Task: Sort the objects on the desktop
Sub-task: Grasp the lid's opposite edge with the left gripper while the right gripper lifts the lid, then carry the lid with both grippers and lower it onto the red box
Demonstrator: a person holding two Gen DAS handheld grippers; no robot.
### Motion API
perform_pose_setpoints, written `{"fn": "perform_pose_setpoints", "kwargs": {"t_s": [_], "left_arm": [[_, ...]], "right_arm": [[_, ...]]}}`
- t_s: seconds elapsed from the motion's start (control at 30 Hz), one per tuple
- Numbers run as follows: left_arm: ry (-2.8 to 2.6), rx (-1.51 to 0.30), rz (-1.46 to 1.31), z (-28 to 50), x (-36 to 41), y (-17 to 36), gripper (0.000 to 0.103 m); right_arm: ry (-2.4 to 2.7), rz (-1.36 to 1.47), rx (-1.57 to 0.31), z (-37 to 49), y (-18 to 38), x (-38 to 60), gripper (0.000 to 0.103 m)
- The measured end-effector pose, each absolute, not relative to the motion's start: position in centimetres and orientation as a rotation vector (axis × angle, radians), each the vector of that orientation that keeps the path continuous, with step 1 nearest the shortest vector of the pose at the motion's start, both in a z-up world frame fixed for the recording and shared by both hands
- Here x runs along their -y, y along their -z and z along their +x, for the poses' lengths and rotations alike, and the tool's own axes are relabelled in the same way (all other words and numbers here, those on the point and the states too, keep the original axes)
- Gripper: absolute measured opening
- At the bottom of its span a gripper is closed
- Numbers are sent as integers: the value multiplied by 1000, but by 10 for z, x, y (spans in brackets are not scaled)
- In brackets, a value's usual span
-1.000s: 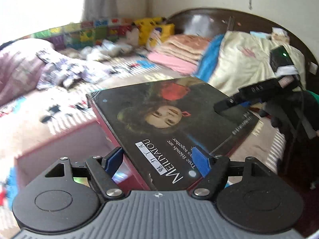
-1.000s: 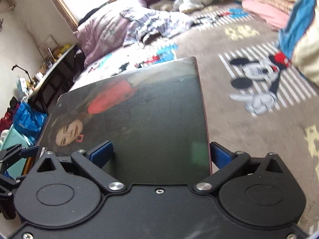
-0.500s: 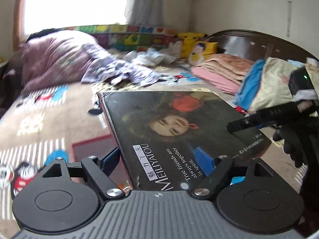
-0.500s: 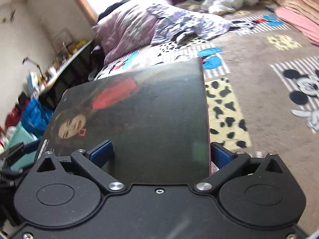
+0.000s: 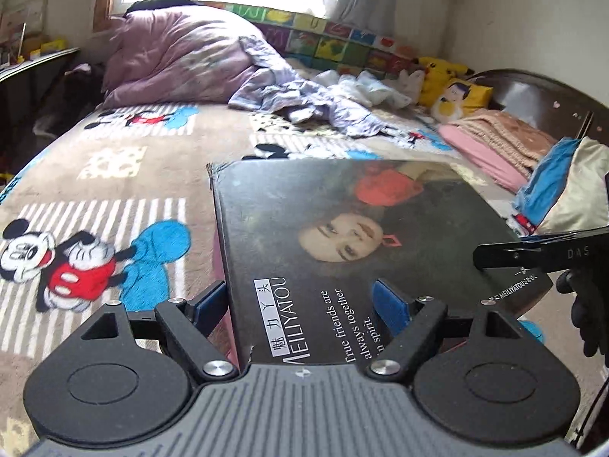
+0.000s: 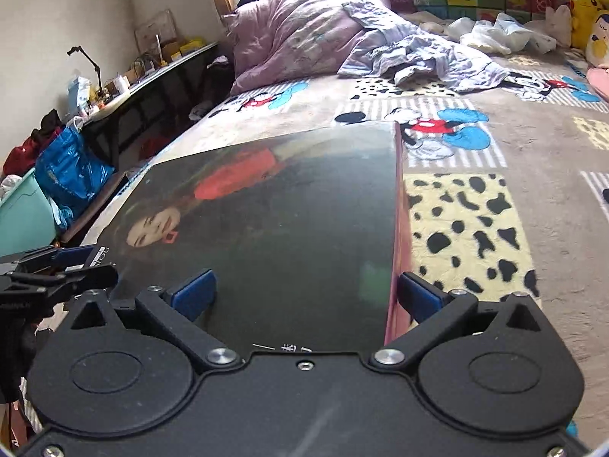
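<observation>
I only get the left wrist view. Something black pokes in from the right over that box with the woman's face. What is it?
Observer: The right hand-held gripper. Its own view shows its blue fingers clamping the box at its near edge.
Operator: What's past the left side of the bed?
Observer: A blue plastic bag.
Operator: Anything else there?
Observer: A teal bin right next to the bag.

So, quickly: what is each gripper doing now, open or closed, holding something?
Left gripper: closed on the box, one corner.
Right gripper: closed on the same box, another corner.
</observation>
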State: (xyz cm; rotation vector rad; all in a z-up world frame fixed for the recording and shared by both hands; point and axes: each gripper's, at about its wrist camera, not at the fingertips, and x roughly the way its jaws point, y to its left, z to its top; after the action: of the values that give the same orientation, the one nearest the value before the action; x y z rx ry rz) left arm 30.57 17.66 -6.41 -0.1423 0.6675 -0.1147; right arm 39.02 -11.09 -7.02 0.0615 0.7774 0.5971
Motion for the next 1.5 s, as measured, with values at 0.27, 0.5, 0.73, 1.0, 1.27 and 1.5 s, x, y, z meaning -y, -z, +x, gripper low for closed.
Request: {"fn": "perform_pose_setpoints", "kwargs": {"t_s": [0.27,0.5,0.73,1.0,1.27,1.5], "left_arm": [[60,-684,-164,311,-183,76,82],[40,-699,-228,327,-182,89,84],[13,-712,-134,333,-161,90,84],[5,-723,-118,326,-160,85,84],[18,-716,-154,330,-154,85,86],[-84,-606,-16,323,-147,72,86]], "right_arm": [[-588,-5,-764,388,75,93,103],[-514,39,-746,398,81,92,103],[-504,56,-657,394,73,96,103],[-493,-5,-677,386,76,112,103],[-454,32,-779,397,96,128,103],[-436,-29,-720,392,94,118,102]]}}
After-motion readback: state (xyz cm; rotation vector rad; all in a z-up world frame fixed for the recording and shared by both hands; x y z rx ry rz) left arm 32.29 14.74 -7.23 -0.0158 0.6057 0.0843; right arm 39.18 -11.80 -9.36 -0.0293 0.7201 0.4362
